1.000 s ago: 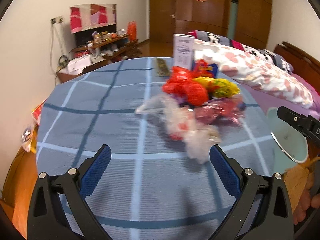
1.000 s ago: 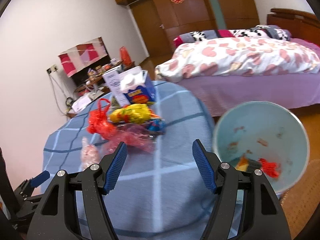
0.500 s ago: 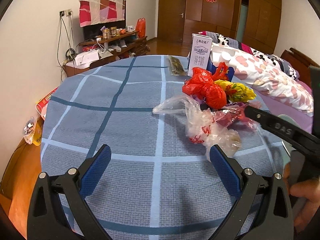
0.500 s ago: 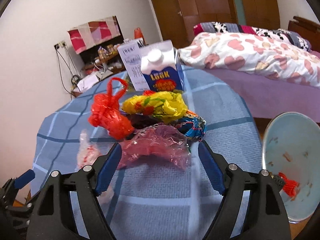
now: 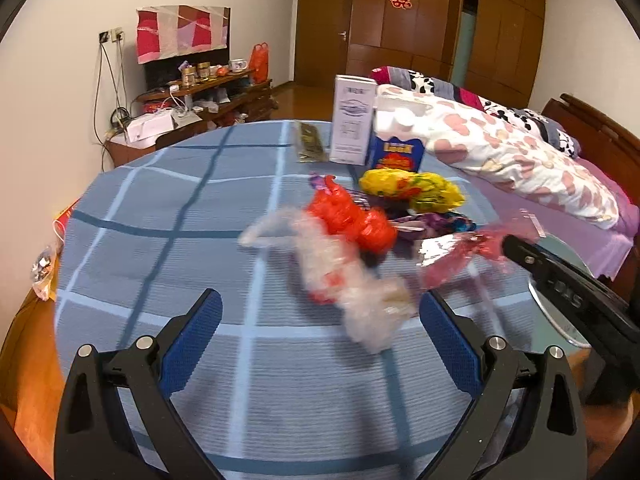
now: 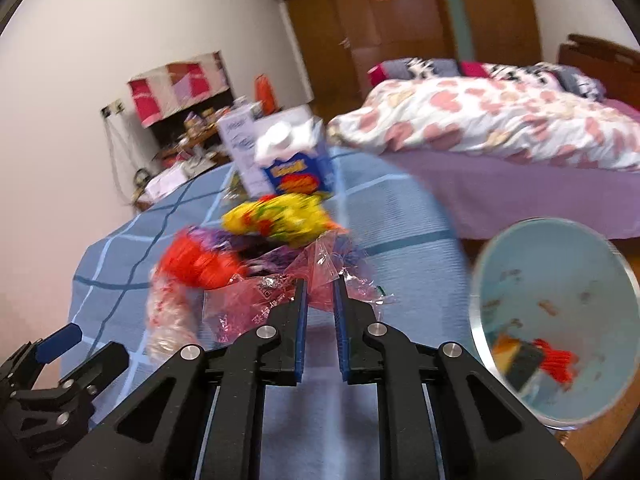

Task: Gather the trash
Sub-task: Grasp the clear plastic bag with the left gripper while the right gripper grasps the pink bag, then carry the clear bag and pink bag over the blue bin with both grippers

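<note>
A heap of trash lies on a round table with a blue checked cloth: a clear white bag, a red bag, a yellow bag and a pink clear wrapper. My right gripper is shut on the pink wrapper and holds it lifted off the cloth; it also shows in the left wrist view. My left gripper is open and empty, just short of the clear white bag. A pale blue bin with some trash inside stands to the right of the table.
A blue carton and a white box stand at the table's far side. A bed with a heart-print quilt is on the right. A cluttered wooden shelf stands by the left wall.
My right gripper has closed on the pink wrapper and pulled it up and right from the heap. The left gripper stays open, its view shifted slightly.
</note>
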### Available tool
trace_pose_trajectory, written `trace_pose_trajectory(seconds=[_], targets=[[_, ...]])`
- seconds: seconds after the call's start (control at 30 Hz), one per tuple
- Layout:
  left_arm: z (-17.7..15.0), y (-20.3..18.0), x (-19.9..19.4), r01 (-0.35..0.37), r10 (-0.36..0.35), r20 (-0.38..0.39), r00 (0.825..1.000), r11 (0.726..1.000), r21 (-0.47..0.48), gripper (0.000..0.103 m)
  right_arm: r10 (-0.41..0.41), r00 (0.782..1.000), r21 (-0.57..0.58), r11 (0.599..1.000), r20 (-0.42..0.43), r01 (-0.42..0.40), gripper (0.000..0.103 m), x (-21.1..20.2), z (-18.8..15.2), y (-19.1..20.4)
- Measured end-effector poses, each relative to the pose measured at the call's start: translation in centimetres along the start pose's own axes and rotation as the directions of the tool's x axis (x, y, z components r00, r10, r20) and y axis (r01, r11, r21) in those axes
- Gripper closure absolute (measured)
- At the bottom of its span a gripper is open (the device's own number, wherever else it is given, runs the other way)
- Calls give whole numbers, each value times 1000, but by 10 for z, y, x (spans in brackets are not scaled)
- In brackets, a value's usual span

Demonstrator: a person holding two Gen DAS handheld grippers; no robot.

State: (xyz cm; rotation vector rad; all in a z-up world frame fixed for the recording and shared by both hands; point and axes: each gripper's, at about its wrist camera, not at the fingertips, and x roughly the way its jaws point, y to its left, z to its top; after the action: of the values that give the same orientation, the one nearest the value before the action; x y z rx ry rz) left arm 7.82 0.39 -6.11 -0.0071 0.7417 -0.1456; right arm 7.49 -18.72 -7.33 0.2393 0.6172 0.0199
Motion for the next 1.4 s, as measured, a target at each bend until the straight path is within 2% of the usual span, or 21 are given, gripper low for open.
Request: trace_pose_trajectory(seconds=[0.13, 0.2, 0.27, 0.43, 0.53, 0.57, 0.67, 1.03, 1.23, 1.4], targets=[[1, -11, 17, -5, 4, -27, 1000, 999, -39, 7, -84, 995, 27, 996, 59, 83, 89, -22, -2, -18], [1, -13, 31, -11, 6, -60, 998, 997, -79, 8, -99, 993, 57, 994, 71, 95, 89, -30, -3, -29], [0, -12, 40, -21, 13, -81, 997, 995, -102, 17, -98, 993, 76, 993, 69, 93, 89, -33, -3, -36], [-4, -2, 50, -49, 38, -94, 995, 992, -118, 31, -90, 994, 92, 992, 66, 84, 89, -40, -9, -43], [-8, 5, 56, -28, 11, -121, 993, 990, -135, 55, -85, 994, 88, 993, 71, 78, 89, -42, -10, -40], [-10, 7, 58, -16, -3, -130, 992, 990, -142, 61, -84, 994, 85, 993, 75, 77, 89, -44, -10, -39], [-11, 10, 54, -6, -11, -119, 993, 991, -136, 67, -84, 993, 86, 993, 85, 76, 89, -48, -11, -37], [-13, 18, 5, 4, -6, -28, 1000, 997, -76, 70, -109, 987, 113, 989, 117, 96, 89, -67, -14, -46], [-6, 9, -22, 33, -32, 26, 999, 999, -39, 70, -120, 984, 125, 987, 131, 104, 89, -77, -16, -52], [-5, -10, -29, 58, -58, 42, 997, 998, 23, 70, -137, 981, 139, 983, 138, 117, 89, -84, -19, -57]])
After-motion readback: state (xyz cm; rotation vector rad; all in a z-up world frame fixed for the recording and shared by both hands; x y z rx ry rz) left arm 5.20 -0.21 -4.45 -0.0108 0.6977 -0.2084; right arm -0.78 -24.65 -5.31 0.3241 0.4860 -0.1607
